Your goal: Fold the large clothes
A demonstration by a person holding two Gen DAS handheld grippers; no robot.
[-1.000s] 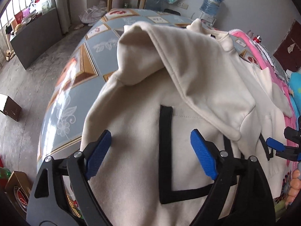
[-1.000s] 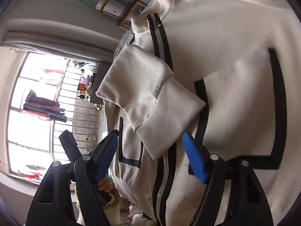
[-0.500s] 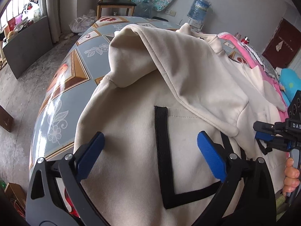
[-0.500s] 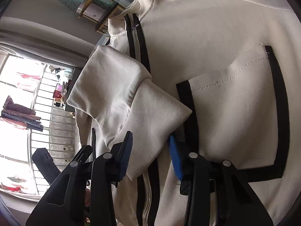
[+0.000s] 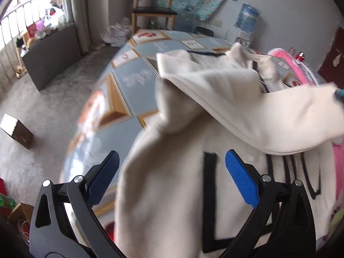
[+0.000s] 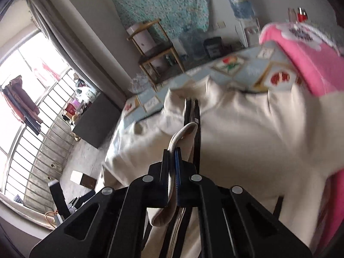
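Observation:
A cream zip jacket [image 5: 172, 193] with black pocket trim lies spread on the patterned table [image 5: 120, 94]. Its sleeve [image 5: 247, 99] is lifted off the body and stretches toward the right edge of the left wrist view. My left gripper [image 5: 172, 176] hangs open above the jacket's lower left part, nothing between its blue pads [image 5: 240, 182]. In the right wrist view my right gripper [image 6: 172, 167] is shut on the sleeve cuff [image 6: 182, 133], held up above the jacket [image 6: 247, 142] and its black zip line.
A pink garment [image 6: 301, 64] lies on the table's far right. Beyond the table stand a wooden chair [image 5: 152, 13], a water bottle [image 5: 247, 17] and a dark cabinet [image 5: 51, 60] by the window. A small box [image 5: 17, 131] sits on the floor to the left.
My right gripper closed on the sleeve cuff and rose, tilting up so the room shows. The sleeve lifted off the jacket body. My left gripper opened wider and shifted slightly.

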